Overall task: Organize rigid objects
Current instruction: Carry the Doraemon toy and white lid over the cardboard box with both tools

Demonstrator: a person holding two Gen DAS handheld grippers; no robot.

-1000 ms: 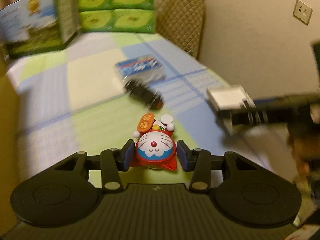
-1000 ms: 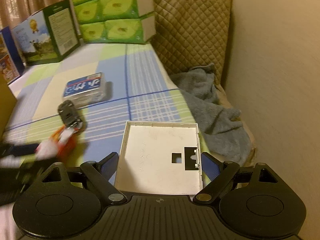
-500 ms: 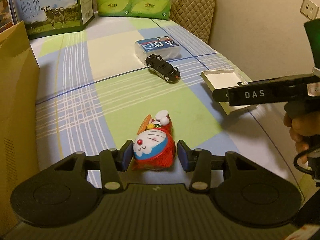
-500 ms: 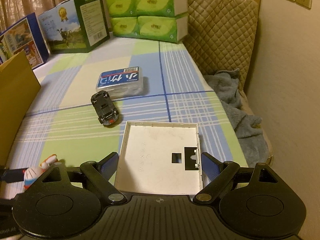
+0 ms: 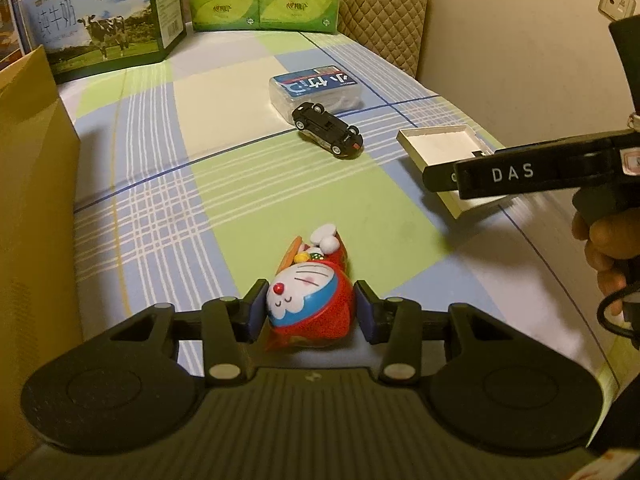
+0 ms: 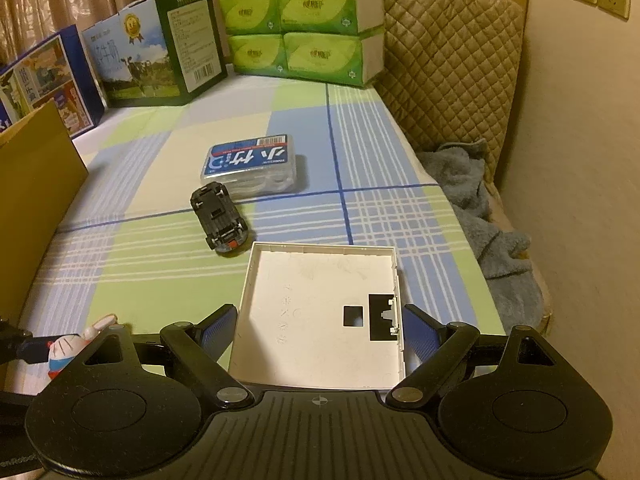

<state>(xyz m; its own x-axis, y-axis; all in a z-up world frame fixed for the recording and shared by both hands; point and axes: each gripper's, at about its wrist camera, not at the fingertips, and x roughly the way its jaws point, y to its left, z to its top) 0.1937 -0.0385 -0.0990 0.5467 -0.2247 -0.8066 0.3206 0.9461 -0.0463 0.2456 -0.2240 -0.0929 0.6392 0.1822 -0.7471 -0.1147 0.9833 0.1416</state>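
A: Where is the cartoon cat figurine [image 5: 304, 292] sitting?

B: Between the fingers of the left gripper [image 5: 308, 312], at the near edge of the tabletop [image 6: 140, 260]; both blue pads press its red body, so the fingers are clenched on it; its face is turned up and to the left, its white paws point to the far side.

A: And the right gripper [image 6: 320, 322]?

B: Its fingers stand wide but are grasping a white square plastic tray [image 6: 320, 280]; one pad is against each side wall, the hollow side faces up, and two dark cut-outs show near its right wall; the left camera shows a hand [image 5: 604, 248] around that gripper's handle at the right, the tray at its tip.

A: What else lies on the checked cloth?

B: A black toy car [image 6: 219, 218] on its roof, wheels up, just beyond the tray's far left corner; a clear plastic box with a blue label [image 6: 250, 168] just beside the car on the far side; I cannot tell whether they touch.

A: And round the edges?

B: Green tissue packs [image 6: 296, 20] stacked at the far end; a milk carton box [image 5: 100, 28] with a cow picture left of them; a brown cardboard box [image 5: 32, 200] along the left edge; a quilted cushion [image 6: 448, 60] at the far right, with a grey towel [image 6: 480, 208] crumpled below it, off the right edge.
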